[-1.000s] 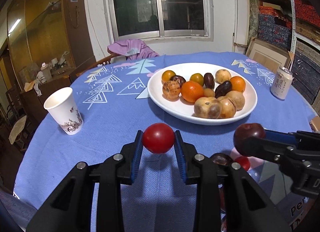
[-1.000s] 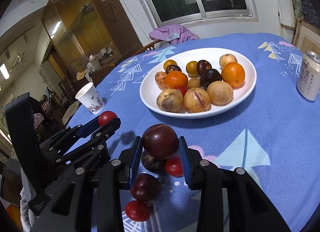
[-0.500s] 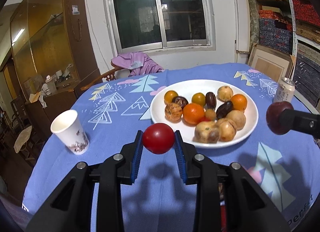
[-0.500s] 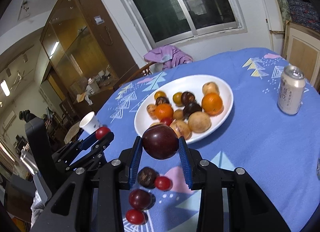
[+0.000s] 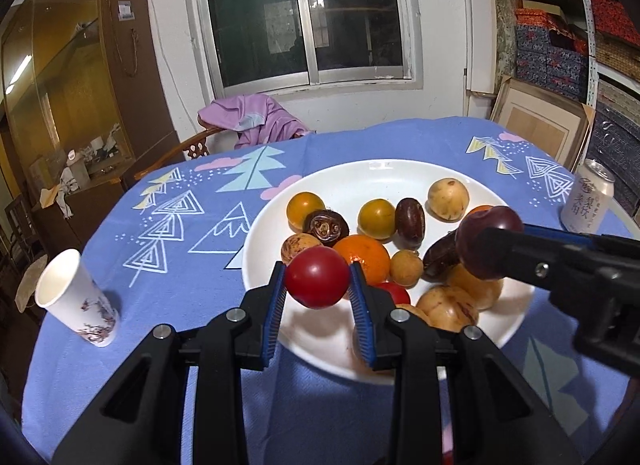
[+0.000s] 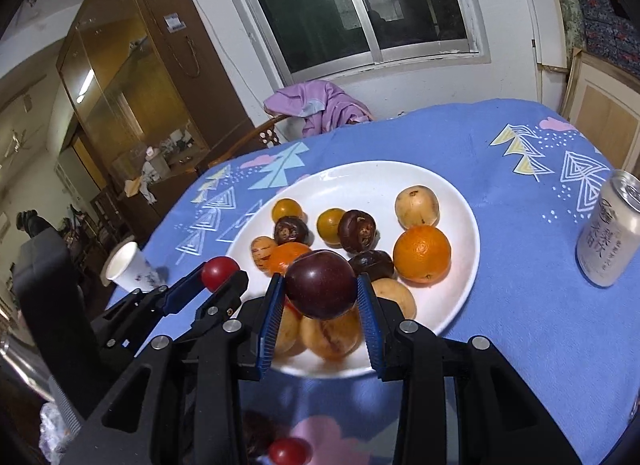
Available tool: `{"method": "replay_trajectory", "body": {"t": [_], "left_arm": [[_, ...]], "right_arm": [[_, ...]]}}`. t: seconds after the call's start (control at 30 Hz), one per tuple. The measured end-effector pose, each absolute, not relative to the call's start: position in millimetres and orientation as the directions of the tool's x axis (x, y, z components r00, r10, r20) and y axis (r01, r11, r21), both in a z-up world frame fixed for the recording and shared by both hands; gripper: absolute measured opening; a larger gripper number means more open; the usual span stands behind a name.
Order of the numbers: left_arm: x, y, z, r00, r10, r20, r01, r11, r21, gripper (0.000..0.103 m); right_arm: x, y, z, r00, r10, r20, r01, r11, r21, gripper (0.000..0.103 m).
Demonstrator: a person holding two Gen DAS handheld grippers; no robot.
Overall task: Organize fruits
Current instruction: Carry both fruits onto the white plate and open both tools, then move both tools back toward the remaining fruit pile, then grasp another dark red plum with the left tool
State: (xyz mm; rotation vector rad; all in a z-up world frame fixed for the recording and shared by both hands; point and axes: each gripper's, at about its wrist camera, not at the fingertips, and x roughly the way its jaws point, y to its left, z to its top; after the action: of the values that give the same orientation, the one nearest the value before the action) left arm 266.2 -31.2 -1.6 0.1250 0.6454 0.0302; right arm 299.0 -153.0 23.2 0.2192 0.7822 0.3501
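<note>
Two tongs loaded, both over near rim of white plate (image 5: 332, 181). Left tongs (image 5: 318, 285) pinch red tomato (image 5: 317, 282), jaws just easing apart a little, fruit between pads, over plate's near-left edge. Right tongs (image 6: 322, 291) pinch dark plum (image 6: 321, 283) above pale fruits at plate's near side. Bare room: plate's far rim and near-left patch. Drink can (image 6: 610, 229) right of plate, paper cup (image 5: 76, 301) left, both clear. Loose tomato (image 6: 289, 451) on bench nearer than plate.

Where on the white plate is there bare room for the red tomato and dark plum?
The white plate is bare along its far rim, behind the yellow fruits, and on the near-left by the left gripper. Its middle and near-right are crowded around the orange.
</note>
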Motion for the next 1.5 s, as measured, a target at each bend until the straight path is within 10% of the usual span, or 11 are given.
{"method": "replay_trajectory", "body": {"t": [0.07,0.13,0.87,1.5], "left_arm": [[272,-30,-6,0.801,0.067,-0.594,0.007,0.993,0.12,0.07],[269,-28,-6,0.815,0.071,-0.575,-0.001,0.993,0.121,0.079],[172,-24,29,0.862,0.072,-0.502,0.009,0.988,0.156,0.083],[153,-37,-19,0.61,-0.235,-0.757,0.287,0.956,-0.065,0.07]], "right_arm": [[303,-150,21,0.672,0.354,-0.651,-0.222,0.934,0.278,0.045],[302,-151,22,0.702,0.319,-0.637,-0.21,0.947,0.243,0.055],[177,-172,31,0.665,0.406,-0.627,-0.335,0.912,0.236,0.056],[128,-100,-25,0.438,0.481,-0.759,-0.537,0.818,0.208,0.056]]}}
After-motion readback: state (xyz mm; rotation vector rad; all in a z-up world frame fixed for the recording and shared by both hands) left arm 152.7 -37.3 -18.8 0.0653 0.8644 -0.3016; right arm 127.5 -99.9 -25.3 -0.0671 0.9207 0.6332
